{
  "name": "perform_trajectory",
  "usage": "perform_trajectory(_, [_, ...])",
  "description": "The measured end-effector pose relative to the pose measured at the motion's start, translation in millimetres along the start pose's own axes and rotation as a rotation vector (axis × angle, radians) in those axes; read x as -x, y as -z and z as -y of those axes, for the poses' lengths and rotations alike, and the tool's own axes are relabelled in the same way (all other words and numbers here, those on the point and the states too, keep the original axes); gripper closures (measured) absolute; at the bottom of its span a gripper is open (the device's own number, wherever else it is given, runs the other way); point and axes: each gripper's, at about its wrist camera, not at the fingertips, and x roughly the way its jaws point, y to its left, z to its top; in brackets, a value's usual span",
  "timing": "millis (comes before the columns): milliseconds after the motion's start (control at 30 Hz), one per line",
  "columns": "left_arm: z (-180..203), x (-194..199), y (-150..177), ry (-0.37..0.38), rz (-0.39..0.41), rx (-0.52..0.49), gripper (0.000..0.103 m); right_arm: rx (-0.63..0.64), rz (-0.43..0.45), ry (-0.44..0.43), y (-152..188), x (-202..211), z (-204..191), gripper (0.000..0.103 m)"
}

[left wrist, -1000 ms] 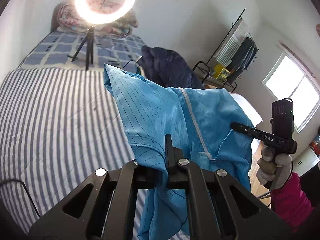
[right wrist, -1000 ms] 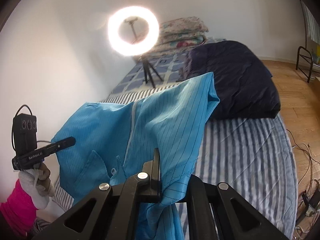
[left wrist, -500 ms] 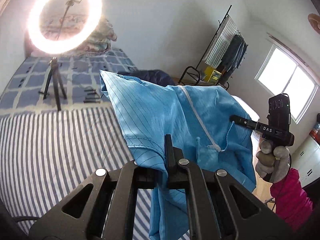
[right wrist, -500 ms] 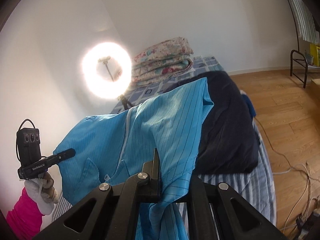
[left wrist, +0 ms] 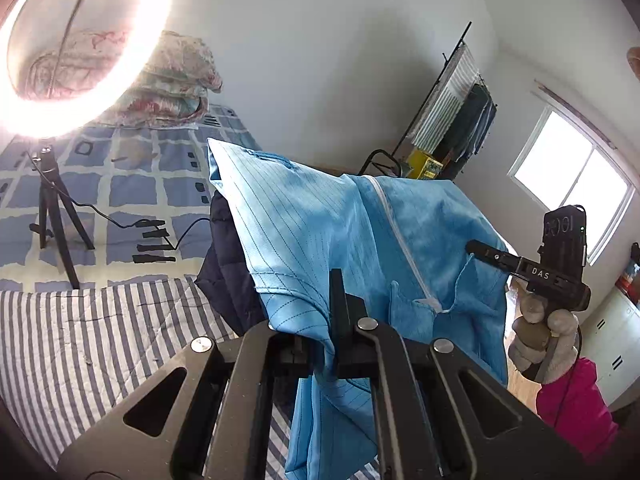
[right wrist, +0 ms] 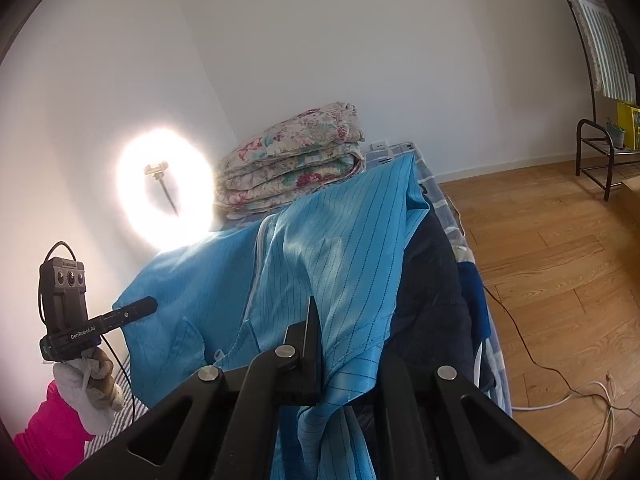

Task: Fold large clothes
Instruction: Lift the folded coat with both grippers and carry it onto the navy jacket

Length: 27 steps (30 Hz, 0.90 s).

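— Over the bed (left wrist: 80, 344), what've we got?
— Blue pinstriped garment (left wrist: 320, 232) w/ a white zipper (left wrist: 400, 236), held up in the air btwn both grippers, clear of the striped bedding.
— Left gripper (left wrist: 338, 320)?
— Jaws closed tight on a hem fold; cloth bunches at the pinch & hangs down below it.
— Right gripper (right wrist: 314, 344)?
— Same: jaws clamped on the garment's edge, fabric draping off both sides. From the left wrist cam you see it side-on, gloved hand (left wrist: 544, 344) on the handle, pink sleeve (left wrist: 572, 408) below.
— Behind the garment?
— Dark navy quilted item (right wrist: 432, 304) on the bed, partly hidden. Folded floral quilts (right wrist: 296, 160) stacked at the far end by the wall.
— Anything else?
— Lit ring light (left wrist: 80, 40) on a tripod (left wrist: 52, 216) standing on the bed, clothes rack (left wrist: 456, 120) by the wall, window (left wrist: 576, 192) at right, wood floor (right wrist: 560, 248) w/ cables.
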Motion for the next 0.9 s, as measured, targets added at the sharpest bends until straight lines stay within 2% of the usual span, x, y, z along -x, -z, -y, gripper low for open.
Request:
perform_trajectory(433, [-2,-74,-22,-0.071,-0.019,-0.05,0.101,-0.042,-0.015,-0.028,-34,-69,59,0.101])
perform_trajectory(700, [-10,-95,-18,-0.091,-0.027,-0.054,0.101,-0.1,-0.019,-0.029,-34,-90,92,0.101])
perform_trajectory(900, [-21,-102,-12,-0.099,-0.036,-0.038,0.101,-0.116,-0.046,-0.03,-28,-99,102,0.1])
